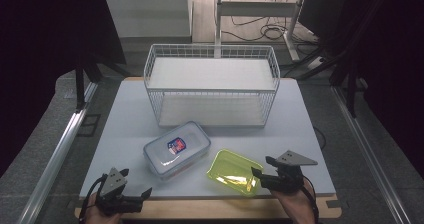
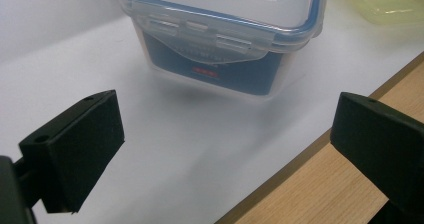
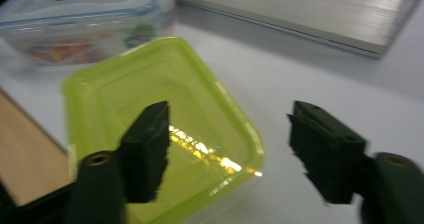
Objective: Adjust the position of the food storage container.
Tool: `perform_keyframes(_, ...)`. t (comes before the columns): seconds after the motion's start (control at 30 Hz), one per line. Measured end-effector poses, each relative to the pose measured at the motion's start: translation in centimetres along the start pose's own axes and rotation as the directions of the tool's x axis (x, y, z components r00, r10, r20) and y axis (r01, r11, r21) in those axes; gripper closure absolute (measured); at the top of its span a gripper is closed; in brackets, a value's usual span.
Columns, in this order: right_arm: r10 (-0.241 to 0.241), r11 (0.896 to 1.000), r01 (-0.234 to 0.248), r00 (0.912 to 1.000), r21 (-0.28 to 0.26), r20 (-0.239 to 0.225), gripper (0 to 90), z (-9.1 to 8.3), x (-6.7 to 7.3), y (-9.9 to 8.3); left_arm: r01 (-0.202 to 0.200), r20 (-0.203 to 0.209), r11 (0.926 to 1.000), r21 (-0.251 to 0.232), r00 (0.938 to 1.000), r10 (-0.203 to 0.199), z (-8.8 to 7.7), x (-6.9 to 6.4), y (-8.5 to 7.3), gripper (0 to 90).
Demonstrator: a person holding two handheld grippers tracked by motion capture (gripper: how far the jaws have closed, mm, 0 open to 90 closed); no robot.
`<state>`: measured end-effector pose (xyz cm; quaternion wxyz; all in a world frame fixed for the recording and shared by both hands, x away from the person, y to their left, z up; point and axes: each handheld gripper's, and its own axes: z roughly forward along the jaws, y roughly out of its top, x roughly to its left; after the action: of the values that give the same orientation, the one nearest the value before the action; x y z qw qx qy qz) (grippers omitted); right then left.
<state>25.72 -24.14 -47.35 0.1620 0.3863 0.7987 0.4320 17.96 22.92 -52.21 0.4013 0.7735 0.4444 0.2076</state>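
Table: white top, wood strip along your near edge. Wire basket sits at the far middle, two tiers, nothing on either shelf that I can make out.

Clear lidded container is at centre-near, latches down, label on the lid. In the left gripper view it's straight ahead of your jaws, well apart from them.

Yellow-green tray lies just right of the container, near the front edge, open side up, apparently empty.

Right gripper: jaws wide open, holding nothing. In the right gripper view one pad hangs over the tray's inside and the other is outside its right rim, so you're straddling that wall. Looks like the pick is about to happen there.

Left gripper: jaws wide open, empty, parked over the near-left edge where the white top meets the wood.

Risks from here, my read:
- Tray wall is thin and glossy. Close on the rim alone and it probably flexes or slips out.
- Whether the pads are at rim height I cannot tell; closing too high could miss the wall entirely.
- Tray is close to the table edge. A nudge toward you could push it off.
- Push left and it bumps the container.
- Right view is blurred, so slow down before closing.
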Motion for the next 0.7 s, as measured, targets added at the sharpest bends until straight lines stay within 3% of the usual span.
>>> perform_keyframes(0.13,-0.063,0.996,0.067,0.9944,0.055,-0.086,69.5,-0.1,2.0,0.2,0.008,0.002,1.0,-0.003,1.0,-0.008,-0.1,0.2,0.0,0.7)
perform_keyframes(0.23,-0.095,0.992,0.103,0.9883,0.066,-0.119,78.7,-0.1,2.9,0.2,0.01,0.006,0.9999,-0.005,0.9999,-0.01,-0.1,0.2,0.0,0.8)
perform_keyframes(0.27,-0.123,0.989,0.134,0.9808,0.066,-0.151,85.9,-0.2,3.9,0.1,0.007,0.007,1.0,-0.004,1.0,-0.007,-0.1,0.2,0.0,0.8)
perform_keyframes(0.3,-0.123,0.989,0.134,0.9808,0.066,-0.151,85.9,-0.2,3.9,0.1,0.004,0.007,1.0,-0.004,1.0,-0.004,-0.1,0.1,0.0,0.8)
perform_keyframes(0.33,-0.141,0.985,0.157,0.9738,0.076,-0.178,89.1,-0.3,4.9,0.0,0.002,0.009,1.0,-0.003,1.0,-0.002,-0.1,0.1,0.0,0.8)
perform_keyframes(0.43,-0.149,0.982,0.169,0.9668,0.085,-0.208,89.2,-0.4,5.7,-0.3,-0.001,0.008,1.0,-0.004,1.0,0.001,-0.1,0.1,0.0,0.8)
perform_keyframes(0.57,-0.183,0.963,0.225,0.9499,0.148,-0.253,89.3,-0.1,7.2,-1.5,0.001,0.014,1.0,-0.009,0.9999,-0.001,-0.1,0.1,0.0,0.8)
perform_keyframes(0.63,-0.19,0.957,0.237,0.9485,0.167,-0.253,89.3,0.1,7.2,-1.7,0.001,0.014,1.0,-0.009,0.9999,-0.001,-0.1,0.0,0.0,0.8)
perform_keyframes(0.7,-0.186,0.948,0.239,0.9525,0.212,-0.241,89.4,0.7,6.6,-2.1,-0.002,0.015,1.0,-0.004,0.9999,0.002,0.0,0.0,0.0,0.8)
